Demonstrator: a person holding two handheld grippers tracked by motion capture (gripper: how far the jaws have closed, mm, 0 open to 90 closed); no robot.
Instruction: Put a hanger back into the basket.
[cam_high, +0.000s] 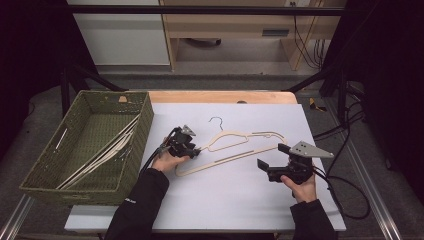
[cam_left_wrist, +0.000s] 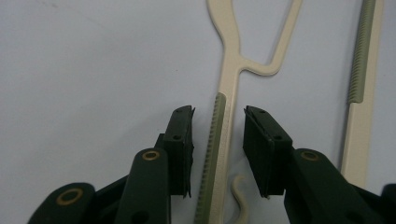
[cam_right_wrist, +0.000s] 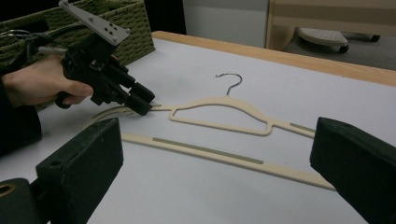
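A cream hanger (cam_high: 227, 134) with a metal hook (cam_high: 216, 120) lies flat on the white board. My left gripper (cam_high: 196, 150) is low at the hanger's left shoulder. In the left gripper view its jaws straddle the shoulder bar (cam_left_wrist: 223, 130), and a gap shows on each side, so the pads (cam_left_wrist: 180, 144) do not press it; the left gripper (cam_left_wrist: 218, 112) is open. My right gripper (cam_high: 272, 156) rests near the hanger's right end with its jaws wide apart and nothing between them. In the right gripper view, the right gripper (cam_right_wrist: 217, 144) faces the hanger (cam_right_wrist: 219, 105) and the left gripper (cam_right_wrist: 140, 102).
A green woven basket (cam_high: 146, 122) stands at the left of the board and holds several similar hangers (cam_high: 105, 150). The white board (cam_high: 225, 200) has bare room near the front. A wooden table edge (cam_high: 220, 96) runs along the back, with cables off to the right.
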